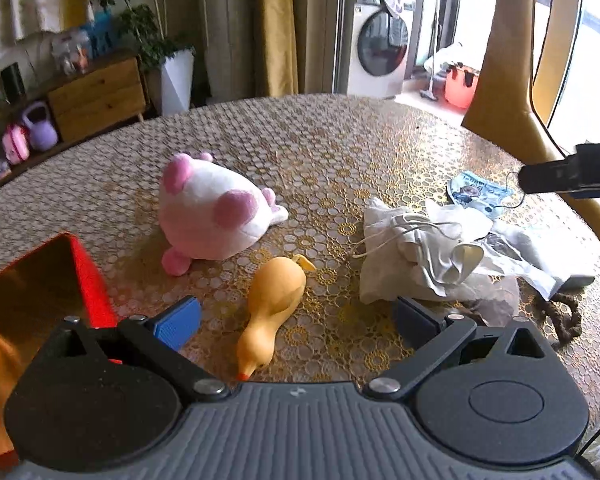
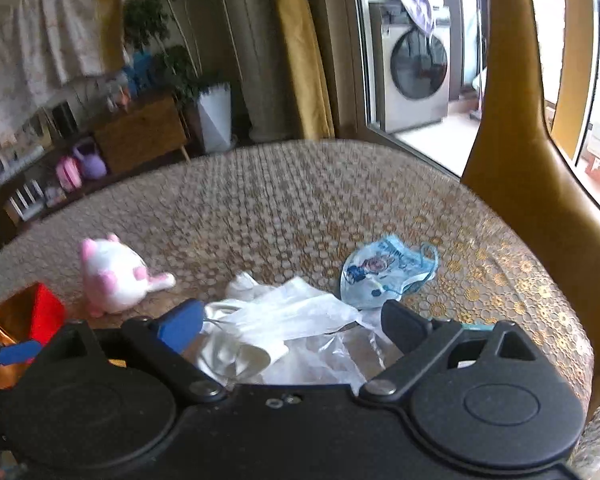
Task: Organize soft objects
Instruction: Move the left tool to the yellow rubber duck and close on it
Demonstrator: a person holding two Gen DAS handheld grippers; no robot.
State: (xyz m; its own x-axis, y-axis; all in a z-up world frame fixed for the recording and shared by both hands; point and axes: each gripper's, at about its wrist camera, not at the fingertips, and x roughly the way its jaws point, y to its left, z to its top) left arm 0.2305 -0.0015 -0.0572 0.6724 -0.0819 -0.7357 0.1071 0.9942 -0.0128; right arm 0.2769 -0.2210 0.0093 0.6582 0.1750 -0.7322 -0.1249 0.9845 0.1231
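Fuzzy plush toy (image 1: pixel 210 210), smooth matt rubbery duck (image 1: pixel 272 304), crinkled white cloth bag (image 1: pixel 404 260), glossy patterned tablecloth (image 1: pixel 340 140), shiny red box (image 1: pixel 88 276) at lower left.

Desk layout, seen from both wrist cameras.
On the round lace-patterned desk (image 1: pixel 320 140), the pink-and-white plush toy (image 1: pixel 212 212) lies left of centre, with the open red cardboard box (image 1: pixel 88 276) nearer and further left. The yellow rubber duck (image 1: pixel 272 308) lies before the plush. The white drawstring cloth pouch (image 1: pixel 396 256) lies right of the duck; the blue printed face mask (image 2: pixel 384 276) lies behind the pouch.
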